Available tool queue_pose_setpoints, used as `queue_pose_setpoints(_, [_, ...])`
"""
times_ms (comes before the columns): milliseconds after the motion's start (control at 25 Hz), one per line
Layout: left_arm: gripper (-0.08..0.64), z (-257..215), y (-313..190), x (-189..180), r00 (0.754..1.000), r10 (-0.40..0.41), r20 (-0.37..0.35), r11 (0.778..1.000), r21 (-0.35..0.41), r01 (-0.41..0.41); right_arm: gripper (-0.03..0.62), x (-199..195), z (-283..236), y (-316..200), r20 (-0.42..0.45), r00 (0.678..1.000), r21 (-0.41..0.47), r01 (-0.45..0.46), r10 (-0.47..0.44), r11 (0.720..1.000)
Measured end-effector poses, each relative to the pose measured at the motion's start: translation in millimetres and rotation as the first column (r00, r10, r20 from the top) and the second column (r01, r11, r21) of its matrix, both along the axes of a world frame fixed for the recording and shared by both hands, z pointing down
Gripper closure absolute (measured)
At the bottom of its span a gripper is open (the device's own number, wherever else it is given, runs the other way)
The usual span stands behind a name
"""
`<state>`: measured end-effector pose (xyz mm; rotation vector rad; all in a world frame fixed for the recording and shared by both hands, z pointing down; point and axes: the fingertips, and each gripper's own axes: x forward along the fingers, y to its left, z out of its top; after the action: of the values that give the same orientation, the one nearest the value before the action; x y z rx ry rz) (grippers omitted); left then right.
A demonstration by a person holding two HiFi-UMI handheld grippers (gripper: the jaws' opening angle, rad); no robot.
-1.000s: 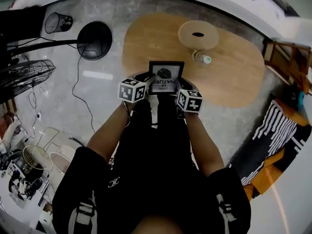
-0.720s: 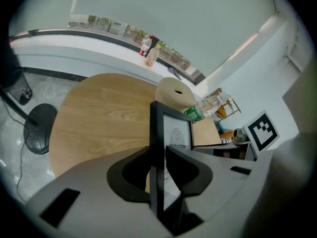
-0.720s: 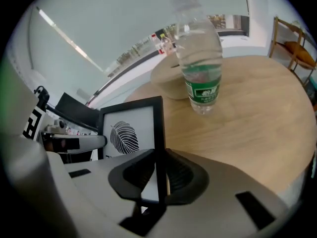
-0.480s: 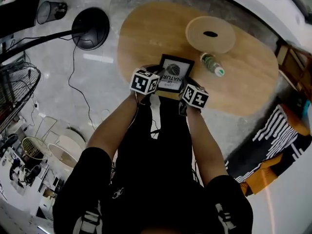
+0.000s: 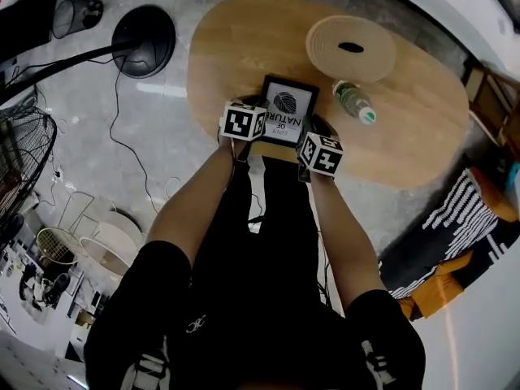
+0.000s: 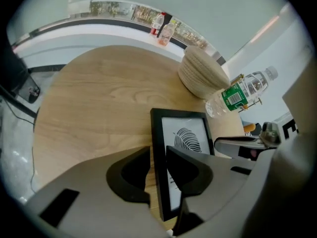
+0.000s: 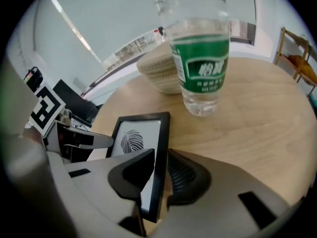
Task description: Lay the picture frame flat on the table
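Observation:
A black picture frame [image 5: 286, 108] with a white leaf print faces up, low over the near part of the oval wooden table [image 5: 236, 47]. I cannot tell if it touches the wood. My left gripper [image 5: 257, 128] is shut on the frame's left border [image 6: 157, 133]. My right gripper [image 5: 307, 138] is shut on the right border [image 7: 161, 148]. The left gripper view shows the print [image 6: 185, 140] beside the left gripper [image 6: 157, 158]. In the right gripper view the right gripper [image 7: 161, 168] straddles the frame's edge.
A water bottle [image 5: 354, 104] with a green label lies just right of the frame, and a round woven disc [image 5: 350, 49] sits behind it. On the floor are a black fan base [image 5: 144, 39], cables, a wire bin [image 5: 77, 12], a striped rug [image 5: 455, 218].
Both grippers have carried the frame forward, from above the table's near edge to further over the tabletop. It now sits closer to the bottle.

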<state>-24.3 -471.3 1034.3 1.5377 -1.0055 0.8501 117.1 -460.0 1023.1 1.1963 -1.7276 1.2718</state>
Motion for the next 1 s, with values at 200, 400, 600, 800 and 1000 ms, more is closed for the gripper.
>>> queue_pose_setpoints(200, [0.445,-54.0,-11.4,-6.0,0.997,0.064,0.036,0.991,0.114,-0.068,0.509,-3.8,-60.8,-13.7,-0.047,0.998,0.162,0.047,-0.040,0.986])
queue_pose_setpoints(400, [0.480,-166.5,-21.1,-24.4,1.000,0.031,0.001,0.950,0.312,-0.030,0.523,-26.8,-171.6,-18.8,-0.056,0.998,0.350,0.052,-0.034,0.935])
queue_pose_setpoints(600, [0.494,-316.1,-20.4,-45.2,0.999,0.030,0.012,0.835,0.549,-0.032,0.546,-48.0,-309.2,-17.4,-0.069,0.998,0.569,0.036,0.003,0.822])
queue_pose_setpoints(800, [0.529,-455.1,13.5,-60.6,0.999,0.047,0.000,0.703,0.710,-0.034,0.577,-65.5,-444.1,10.3,-0.065,0.996,0.720,0.004,0.062,0.694])
queue_pose_setpoints(1000, [0.537,-570.5,64.7,-82.4,0.996,0.090,-0.012,0.560,0.827,-0.041,0.577,-81.8,-562.1,60.7,-0.033,0.994,0.823,-0.031,0.102,0.568])
